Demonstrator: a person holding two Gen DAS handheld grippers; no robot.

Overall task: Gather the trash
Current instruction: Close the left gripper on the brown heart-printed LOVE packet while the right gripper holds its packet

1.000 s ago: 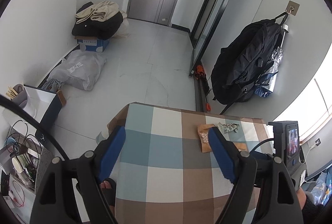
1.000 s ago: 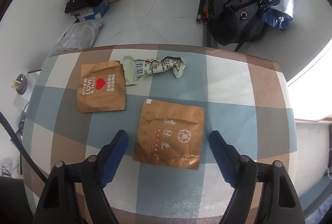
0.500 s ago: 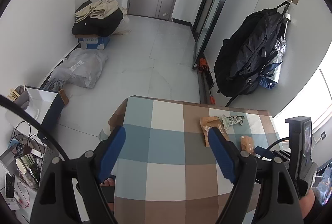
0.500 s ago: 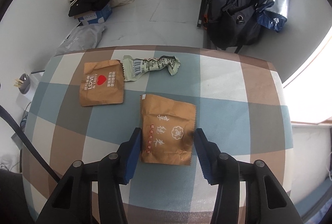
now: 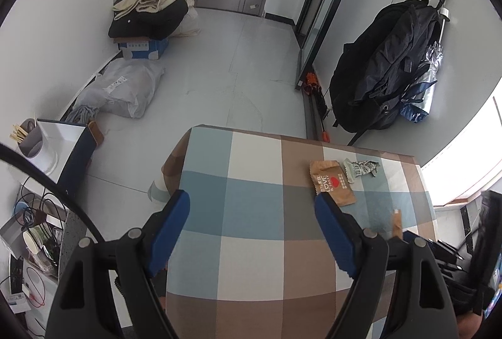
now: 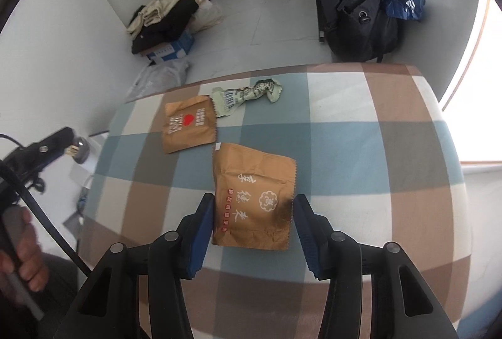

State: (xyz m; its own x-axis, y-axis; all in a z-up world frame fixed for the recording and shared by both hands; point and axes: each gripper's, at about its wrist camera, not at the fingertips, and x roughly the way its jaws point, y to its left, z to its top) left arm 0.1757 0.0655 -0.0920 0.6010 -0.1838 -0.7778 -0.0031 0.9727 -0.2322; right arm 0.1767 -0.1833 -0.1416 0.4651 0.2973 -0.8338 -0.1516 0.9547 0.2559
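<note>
- Could slip free on the lift: only the sides of a thin, limp brown packet pinched between the right gripper pads, the crinkled foil likely to buckle or slide out.
- Right gripper closed most of the way, pressing both edges of that packet, tilted down over the checked table from 6 o'clock.
- Left gripper spread wide, holding nothing, hovering above the table's near-left part, angled toward the floor beyond.
- Waiting at 12 o'clock of the held packet: a heart-printed packet, with a crumpled green wrapper touching its far right corner.
- No bin visible in either view.
</note>
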